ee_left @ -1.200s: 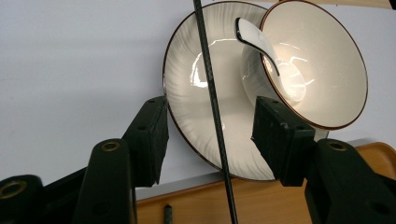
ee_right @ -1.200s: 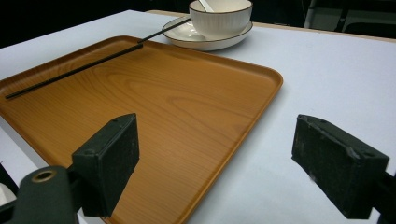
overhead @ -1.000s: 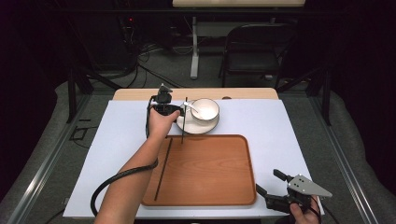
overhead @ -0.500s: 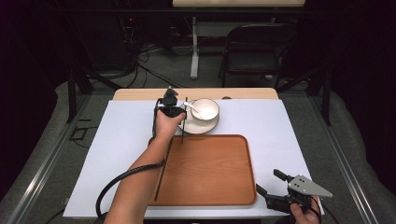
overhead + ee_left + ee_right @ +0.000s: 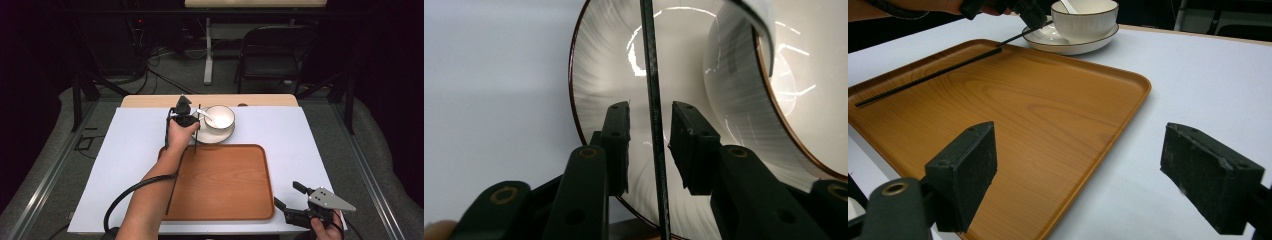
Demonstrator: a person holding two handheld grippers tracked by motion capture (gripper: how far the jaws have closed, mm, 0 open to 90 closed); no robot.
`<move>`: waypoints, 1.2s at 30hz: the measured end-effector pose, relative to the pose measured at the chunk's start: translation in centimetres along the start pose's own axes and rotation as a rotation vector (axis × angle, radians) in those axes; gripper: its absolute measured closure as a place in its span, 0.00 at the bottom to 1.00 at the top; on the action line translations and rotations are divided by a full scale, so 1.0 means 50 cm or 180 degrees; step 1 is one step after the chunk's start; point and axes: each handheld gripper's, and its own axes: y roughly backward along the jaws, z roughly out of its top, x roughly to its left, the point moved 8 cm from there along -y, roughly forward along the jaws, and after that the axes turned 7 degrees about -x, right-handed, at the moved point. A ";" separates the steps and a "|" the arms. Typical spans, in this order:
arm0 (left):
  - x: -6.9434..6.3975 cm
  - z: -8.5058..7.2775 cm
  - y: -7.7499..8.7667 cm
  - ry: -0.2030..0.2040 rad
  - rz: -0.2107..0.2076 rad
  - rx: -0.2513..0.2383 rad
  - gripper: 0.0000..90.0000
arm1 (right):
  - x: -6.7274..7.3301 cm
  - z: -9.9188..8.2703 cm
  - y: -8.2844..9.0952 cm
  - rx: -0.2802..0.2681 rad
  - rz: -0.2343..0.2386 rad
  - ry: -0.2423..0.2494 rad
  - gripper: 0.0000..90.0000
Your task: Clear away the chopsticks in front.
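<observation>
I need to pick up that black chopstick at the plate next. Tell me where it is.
In the high view the black chopstick leans on the plate's left rim beside the bowl; it stands between the left gripper's jaws, not yet pinched.

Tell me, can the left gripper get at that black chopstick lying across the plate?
Probably yes: the left gripper already straddles the chopstick over the plate, jaws just closing, nothing between pads and stick.
</observation>
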 end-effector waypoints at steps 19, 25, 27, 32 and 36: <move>0.016 -0.001 0.000 0.0233 0.0029 0.0046 0.95 | -0.002 0.000 0.001 -0.0009 -0.0003 0.0015 0.16; 0.024 0.003 0.025 0.0280 -0.0023 -0.0031 0.95 | -0.001 0.000 0.002 -0.0011 -0.0006 -0.0011 0.16; 0.029 0.003 0.039 0.0296 -0.0038 -0.0081 0.95 | -0.001 0.001 0.002 -0.0015 -0.0005 0.0001 0.16; 0.042 -0.009 0.088 0.0294 -0.0155 -0.0182 0.95 | -0.001 0.000 -0.001 0.0002 0.0005 0.0000 0.16; 0.058 -0.039 0.135 0.0300 -0.0319 -0.0232 0.95 | -0.002 0.000 0.001 0.0001 -0.0008 0.0014 0.16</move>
